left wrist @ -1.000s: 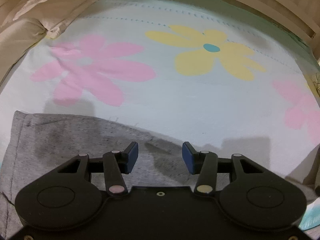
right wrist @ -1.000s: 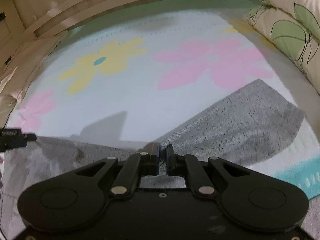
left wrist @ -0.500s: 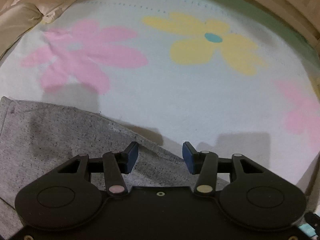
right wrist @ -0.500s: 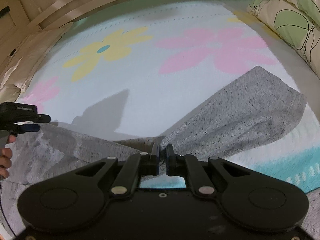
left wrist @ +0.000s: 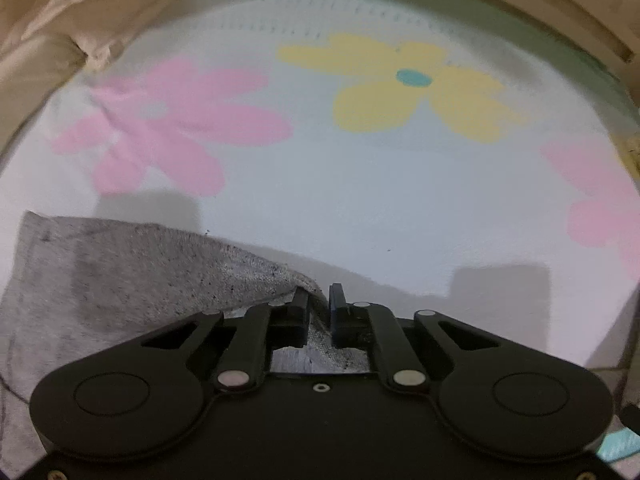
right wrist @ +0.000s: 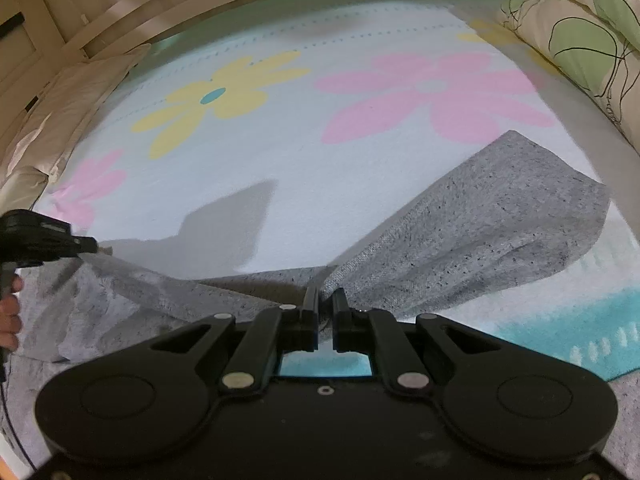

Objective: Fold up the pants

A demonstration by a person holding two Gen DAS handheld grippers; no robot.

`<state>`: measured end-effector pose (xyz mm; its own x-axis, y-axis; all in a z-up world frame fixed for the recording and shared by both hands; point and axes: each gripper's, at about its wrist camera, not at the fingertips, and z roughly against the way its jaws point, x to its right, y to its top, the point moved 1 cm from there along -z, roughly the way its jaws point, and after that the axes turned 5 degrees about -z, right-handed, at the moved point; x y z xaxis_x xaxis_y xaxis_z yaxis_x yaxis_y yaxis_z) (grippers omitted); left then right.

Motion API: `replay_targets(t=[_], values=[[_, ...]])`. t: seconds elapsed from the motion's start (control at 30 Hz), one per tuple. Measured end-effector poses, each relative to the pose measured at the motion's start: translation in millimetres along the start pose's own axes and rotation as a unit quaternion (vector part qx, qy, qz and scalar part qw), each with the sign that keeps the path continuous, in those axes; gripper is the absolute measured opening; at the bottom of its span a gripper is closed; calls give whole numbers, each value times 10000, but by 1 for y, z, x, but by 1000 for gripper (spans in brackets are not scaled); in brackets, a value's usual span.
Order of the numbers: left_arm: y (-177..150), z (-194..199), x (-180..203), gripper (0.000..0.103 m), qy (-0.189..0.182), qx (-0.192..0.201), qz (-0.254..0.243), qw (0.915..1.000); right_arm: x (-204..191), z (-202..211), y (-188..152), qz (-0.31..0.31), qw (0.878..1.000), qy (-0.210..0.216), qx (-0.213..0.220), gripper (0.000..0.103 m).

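left gripper [left wrist: 319,300]: jaws have just been closing, now narrow, pads pinching a raised edge of the grey pants [left wrist: 120,272]; fabric bunched between the pads
right gripper [right wrist: 324,300]: jaws narrow, clamped on a fold of the pants [right wrist: 500,232] at their near edge
pants location: spread on the flower-print bedsheet [left wrist: 360,208]; in the left wrist view they lie left and below the gripper; in the right wrist view one leg runs up to the right, lifted a bit off the sheet, the rest stretches left
other gripper in right view: left gripper [right wrist: 90,245] at the far left edge, fingertips at the pants; hand [right wrist: 10,312] partly seen
surroundings: leaf-print pillows [right wrist: 580,32] upper right, beige pillow [left wrist: 36,64] upper left, bed frame [right wrist: 160,4] behind
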<state>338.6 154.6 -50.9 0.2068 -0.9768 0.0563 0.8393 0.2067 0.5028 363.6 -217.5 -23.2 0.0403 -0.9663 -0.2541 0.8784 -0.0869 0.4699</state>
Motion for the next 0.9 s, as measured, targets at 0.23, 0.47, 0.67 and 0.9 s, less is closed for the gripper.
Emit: replay_targets(t=[0.23,0.47,0.67,0.9], values=[[-25,47,-4,9,-212,181,8,9996,2,25,1,-65,9999,-88,-86,6],[-56,93,4,8,-350,514,-27,9981,0,70,-16,-14,9997,-194,-113,6],[-93,118,3,8,-406,577,-138,9974,2,80,-46,-42,9983,-399,-416,6],[-136,119,-7,8,-390,386,-179,9983,0,74,-70,90,9941,-644,-873,6]])
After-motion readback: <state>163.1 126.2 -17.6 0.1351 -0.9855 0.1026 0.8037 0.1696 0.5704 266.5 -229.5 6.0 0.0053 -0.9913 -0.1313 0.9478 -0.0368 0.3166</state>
